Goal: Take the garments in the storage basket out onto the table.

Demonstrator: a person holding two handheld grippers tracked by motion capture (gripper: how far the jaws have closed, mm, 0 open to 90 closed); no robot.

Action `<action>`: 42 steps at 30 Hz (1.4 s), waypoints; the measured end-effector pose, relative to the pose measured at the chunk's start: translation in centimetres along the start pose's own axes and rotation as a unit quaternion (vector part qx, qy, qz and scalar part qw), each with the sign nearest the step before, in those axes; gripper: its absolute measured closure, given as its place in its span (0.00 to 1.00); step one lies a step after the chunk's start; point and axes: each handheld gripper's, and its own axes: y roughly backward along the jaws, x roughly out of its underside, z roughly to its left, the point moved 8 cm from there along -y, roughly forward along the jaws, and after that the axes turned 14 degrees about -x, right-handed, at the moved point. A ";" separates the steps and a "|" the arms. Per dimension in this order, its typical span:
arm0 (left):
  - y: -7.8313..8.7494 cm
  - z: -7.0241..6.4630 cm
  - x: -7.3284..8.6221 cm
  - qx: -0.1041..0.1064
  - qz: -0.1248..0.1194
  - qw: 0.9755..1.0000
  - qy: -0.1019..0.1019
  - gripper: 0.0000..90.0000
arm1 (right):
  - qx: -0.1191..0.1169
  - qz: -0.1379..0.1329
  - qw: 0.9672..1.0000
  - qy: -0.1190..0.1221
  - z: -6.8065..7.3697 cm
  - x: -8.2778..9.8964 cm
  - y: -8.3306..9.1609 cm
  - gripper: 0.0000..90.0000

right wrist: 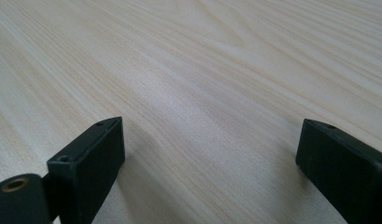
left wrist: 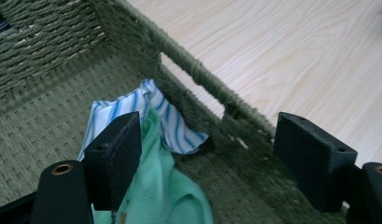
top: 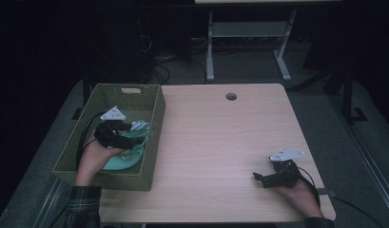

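A pale wooden table (top: 220, 142) takes up most of the scene, with a round cable hole (top: 231, 96) near its far edge. Along its left side sits a green woven basket (top: 151, 137), deep and rectangular, with a slot handle cut into its wall.

Inside the basket lies a mint green cloth (top: 128, 159), bunched up toward the near end, and a blue-and-white striped cloth (top: 140, 125) is tucked partly under it against the basket's table-side wall.

The left gripper (top: 130, 127) is down in the basket, held over the cloths. In the left gripper view its jaws stand wide apart and clasp nothing: one pad (left wrist: 115, 156) sits right against the mint green cloth (left wrist: 165, 186), with the striped cloth (left wrist: 172, 126) just beyond it, while the other pad lines up with the basket's wall (left wrist: 198, 74). Whether that first pad actually touches the fabric I cannot tell.

The right gripper (top: 258, 178) rests low over the bare table at the near right corner, well apart from the basket. Its jaws are spread wide too, with only wood grain (right wrist: 202, 93) between them.
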 end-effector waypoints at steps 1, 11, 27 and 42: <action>-0.1 0.1 0.1 -0.002 0.002 1.000 0.001 0.26 | 0.000 0.000 1.000 0.000 0.0 0.0 0.0 0.09; -1.1 0.8 1.4 -0.006 0.017 1.000 0.001 0.26 | 0.000 0.000 1.000 0.000 0.0 0.0 0.0 0.09; -1.7 2.1 3.3 -0.020 0.037 0.999 0.000 0.26 | 0.000 0.000 1.000 0.000 0.0 0.0 0.0 0.09; -2.8 2.4 5.0 -0.011 0.064 0.998 0.000 0.33 | 0.000 0.000 1.000 0.000 0.0 0.0 0.0 0.09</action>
